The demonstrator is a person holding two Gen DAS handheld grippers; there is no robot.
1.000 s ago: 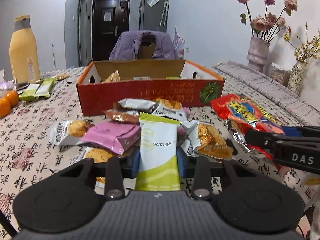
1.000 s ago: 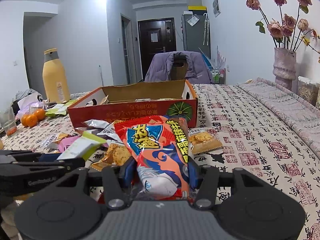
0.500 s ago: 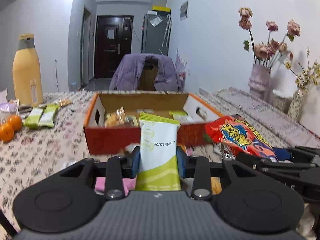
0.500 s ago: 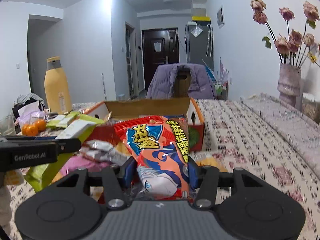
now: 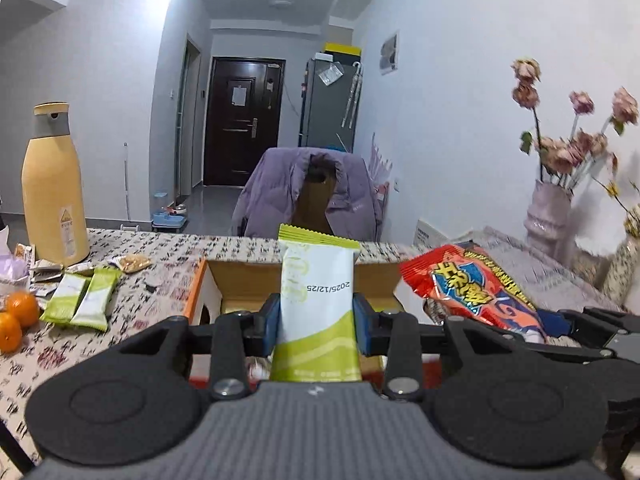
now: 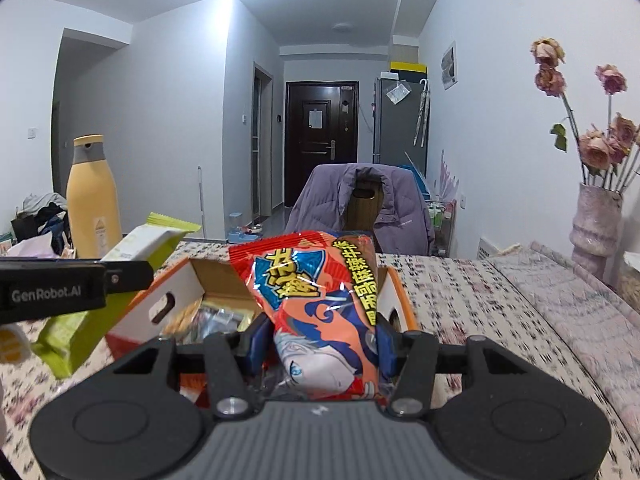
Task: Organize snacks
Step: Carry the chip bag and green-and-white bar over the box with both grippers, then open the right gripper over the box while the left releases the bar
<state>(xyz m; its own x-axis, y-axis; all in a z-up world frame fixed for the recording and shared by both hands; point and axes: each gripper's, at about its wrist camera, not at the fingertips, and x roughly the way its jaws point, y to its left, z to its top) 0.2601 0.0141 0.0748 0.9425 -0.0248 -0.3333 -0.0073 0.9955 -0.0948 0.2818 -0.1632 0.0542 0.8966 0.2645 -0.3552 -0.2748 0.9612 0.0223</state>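
Patterned table [image 5: 120, 336] – box [image 6: 188, 280] interior seemingly snack-filled, mostly hidden behind red bag [image 6: 320, 312].

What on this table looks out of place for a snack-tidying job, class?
Two green-and-white snack packets lie loose on the patterned tablecloth, left of the orange cardboard box, beside two oranges and scattered wrappers. They sit outside the box that already holds snacks.

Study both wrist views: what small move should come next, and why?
Probably carry both packets forward over the open box, then release. The left tool grips a green-and-white packet, the right tool a red bag; the box with snacks lies just ahead.
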